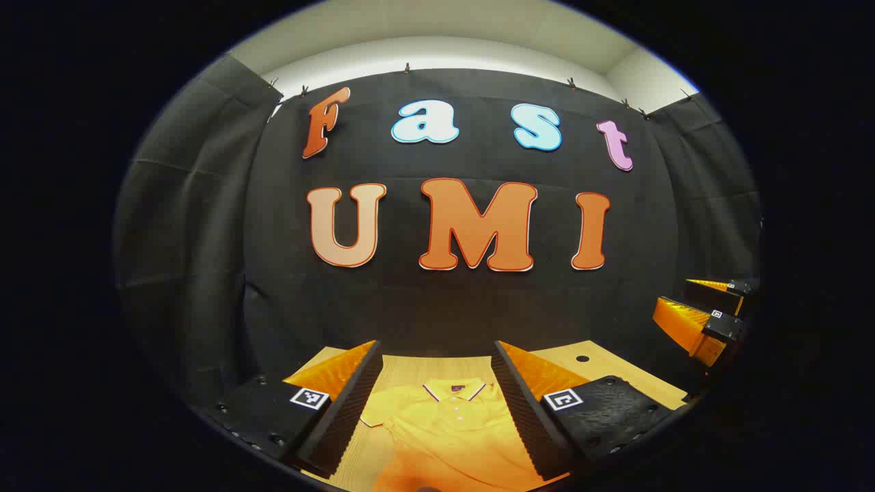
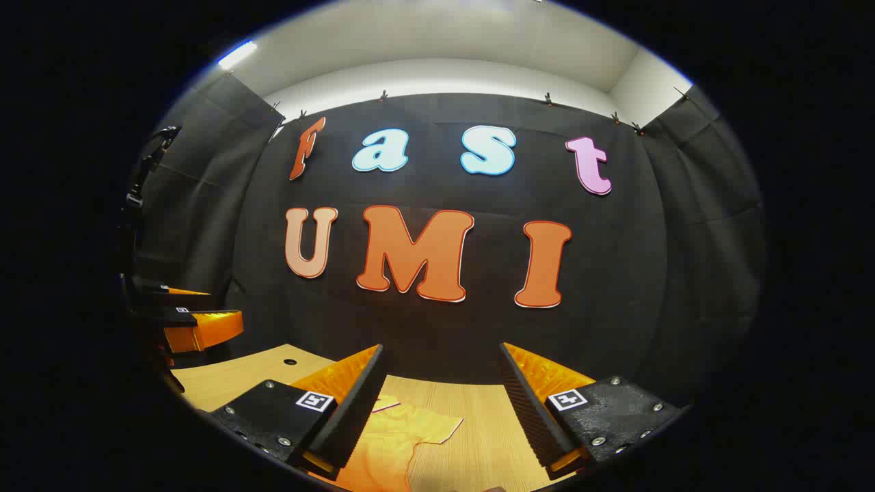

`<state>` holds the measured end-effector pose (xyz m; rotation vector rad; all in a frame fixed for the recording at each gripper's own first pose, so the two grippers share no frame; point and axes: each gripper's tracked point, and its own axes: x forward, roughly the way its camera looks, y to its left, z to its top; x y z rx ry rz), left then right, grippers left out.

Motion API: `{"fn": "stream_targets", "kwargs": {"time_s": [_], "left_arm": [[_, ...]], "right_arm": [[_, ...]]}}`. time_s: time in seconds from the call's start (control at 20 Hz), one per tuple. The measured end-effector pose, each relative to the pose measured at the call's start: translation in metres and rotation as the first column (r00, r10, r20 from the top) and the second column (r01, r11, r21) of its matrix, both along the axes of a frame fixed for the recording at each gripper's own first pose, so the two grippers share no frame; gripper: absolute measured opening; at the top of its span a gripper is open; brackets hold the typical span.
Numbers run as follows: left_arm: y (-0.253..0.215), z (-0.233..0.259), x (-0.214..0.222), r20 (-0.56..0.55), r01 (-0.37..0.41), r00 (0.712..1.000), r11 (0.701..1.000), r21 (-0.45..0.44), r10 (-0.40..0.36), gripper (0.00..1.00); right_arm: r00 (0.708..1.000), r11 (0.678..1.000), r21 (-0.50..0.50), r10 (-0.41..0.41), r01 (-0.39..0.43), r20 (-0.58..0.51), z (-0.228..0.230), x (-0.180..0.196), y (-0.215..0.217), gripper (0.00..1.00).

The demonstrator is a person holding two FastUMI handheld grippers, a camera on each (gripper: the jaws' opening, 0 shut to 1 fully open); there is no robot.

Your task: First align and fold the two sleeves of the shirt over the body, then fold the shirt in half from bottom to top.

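**Both tongs wide and empty above an unfolded shirt**

Nearest to you, the left tongs (image 1: 436, 400) stand wide apart, nothing between them, held above the tabletop (image 1: 410, 369). Between their fingers lies the yellow shirt (image 1: 451, 430), flat and face up, with its collar (image 1: 456, 390) pointing away from you and the button placket running down the middle. The right tongs (image 2: 441, 403) are spread just as wide and also carry nothing; below them you see one short sleeve (image 2: 427, 424) lying out sideways on the wood.

Judging by that spread sleeve, no fold is made yet, so the sleeves come first.

What could go wrong: both tongs hang well above the cloth, so a steep descent may pinch both layers of the body, or only the sleeve's hem, and the fold will drag the whole shirt askew. If you lift one sleeve faster than the other, the two will not line up over the body.

The left gripper view gives you the collar and chest, and the other tongs off at its right edge. The right gripper view gives you the sleeve's outline and bare tabletop beyond it, with the other tongs at its left edge. Farthest off hangs the booth's black cloth wall (image 2: 615, 287).
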<state>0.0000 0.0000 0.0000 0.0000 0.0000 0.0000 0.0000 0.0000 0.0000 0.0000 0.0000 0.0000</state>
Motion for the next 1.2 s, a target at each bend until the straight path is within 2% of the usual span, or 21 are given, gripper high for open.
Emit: {"fn": "stream_targets", "kwargs": {"time_s": [0.2,0.7,1.05,1.2], "left_arm": [[0.002,0.003,-0.001,0.009,-0.01,1.0,1.0,0.01,0.01,0.98],[0.02,0.007,-0.008,0.034,-0.019,0.999,1.0,0.025,0.018,0.98],[0.035,0.003,-0.009,0.035,0.003,0.999,1.0,0.01,-0.004,0.98],[0.043,0.007,-0.007,0.044,0.017,0.999,1.0,0.026,-0.018,0.98]], "right_arm": [[1.0,1.0,0.008,0.011,-0.011,-0.03,-0.006,0.007,0.001,0.98],[1.0,1.0,0.012,0.019,-0.019,-0.023,-0.007,0.011,0.014,0.98],[0.998,1.0,-0.022,-0.016,0.015,-0.053,-0.013,0.009,0.019,0.98],[0.996,0.999,-0.002,-0.044,0.044,-0.071,-0.014,0.009,0.02,0.98]]}}
